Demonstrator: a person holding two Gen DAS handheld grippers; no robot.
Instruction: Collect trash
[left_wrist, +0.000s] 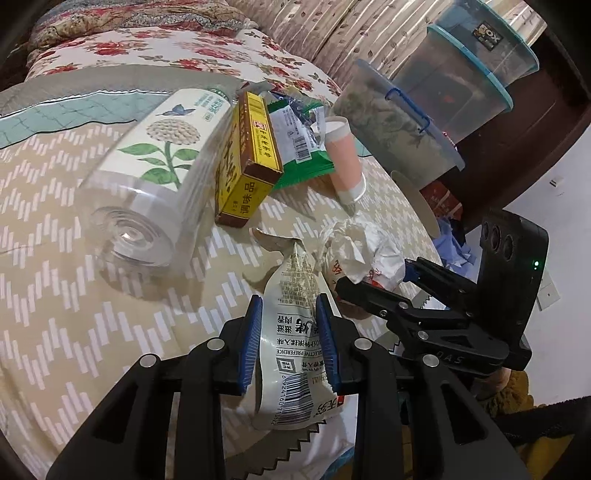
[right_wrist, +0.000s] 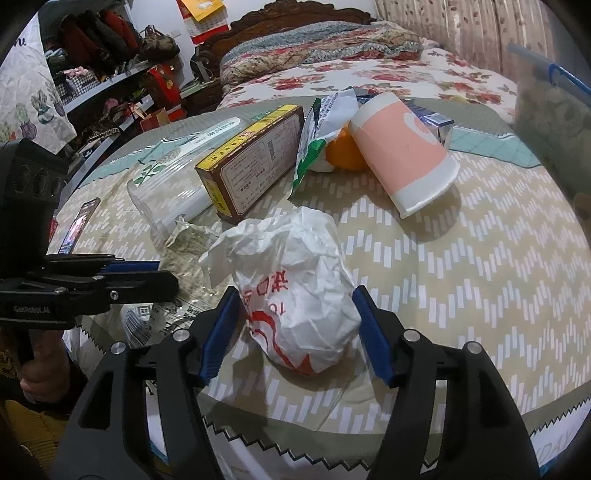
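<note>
Beige cloth with white zigzag marks covers the table (right_wrist: 480, 258) beside a flowery bed (right_wrist: 406, 74). Near the table's front edge, the left gripper (left_wrist: 289, 339) squeezes a flat, shiny, grey snack wrapper (left_wrist: 291, 332) with black print and a barcode. Right beside it, the right gripper (right_wrist: 301, 328) stands open around a crumpled white bag (right_wrist: 295, 288) with red letters; its blue pads sit just beside the bag, not pressing.

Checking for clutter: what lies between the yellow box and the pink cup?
A green-and-white wrapper lies between the yellow box and pink cup, with an orange tucked behind it; the right wrist view shows this best.
</note>
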